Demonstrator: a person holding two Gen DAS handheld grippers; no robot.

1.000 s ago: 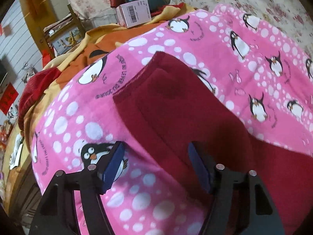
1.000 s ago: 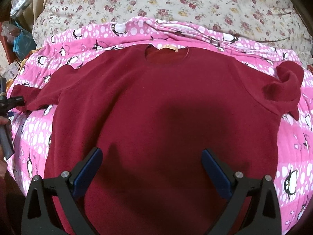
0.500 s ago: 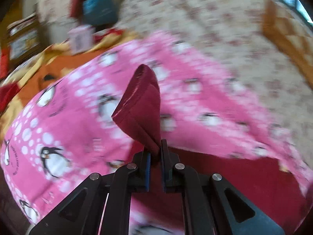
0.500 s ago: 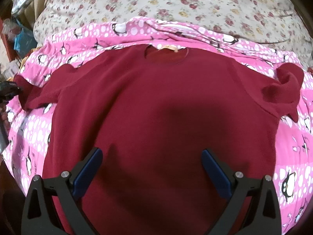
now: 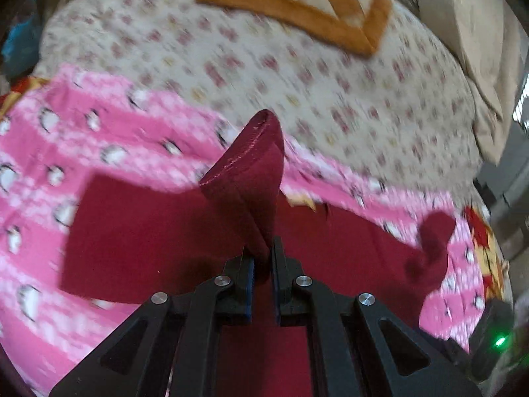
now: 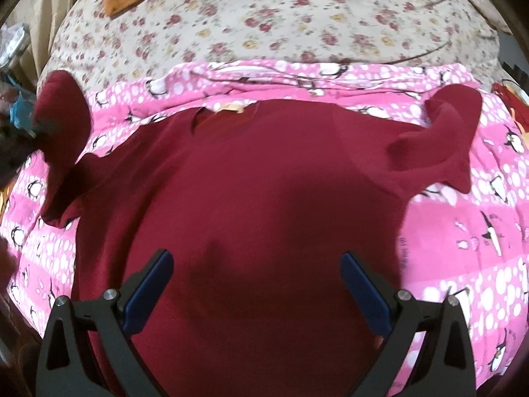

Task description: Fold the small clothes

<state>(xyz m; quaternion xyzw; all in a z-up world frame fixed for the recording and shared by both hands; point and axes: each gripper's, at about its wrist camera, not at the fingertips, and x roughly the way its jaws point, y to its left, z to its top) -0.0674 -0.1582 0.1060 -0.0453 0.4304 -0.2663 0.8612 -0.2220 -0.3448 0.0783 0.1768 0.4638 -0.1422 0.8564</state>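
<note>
The left gripper (image 5: 263, 258) has its fingers clenched on the left sleeve (image 5: 248, 178) of the dark red shirt (image 6: 258, 198), the cuff standing up from the fingers toward 12 o'clock. The shirt lies face up on the pink penguin blanket (image 6: 463, 231) on the bed, neck toward 12 o'clock in the right wrist view, long axis running 12 to 6. The right gripper (image 6: 256, 281) hovers over the lower body with fingers released and nothing between them. The shirt body lies toward 3 o'clock of the raised sleeve, so the fold probably goes that way; the right sleeve (image 6: 443, 145) lies crumpled at 2 o'clock, nearer the right gripper.
</note>
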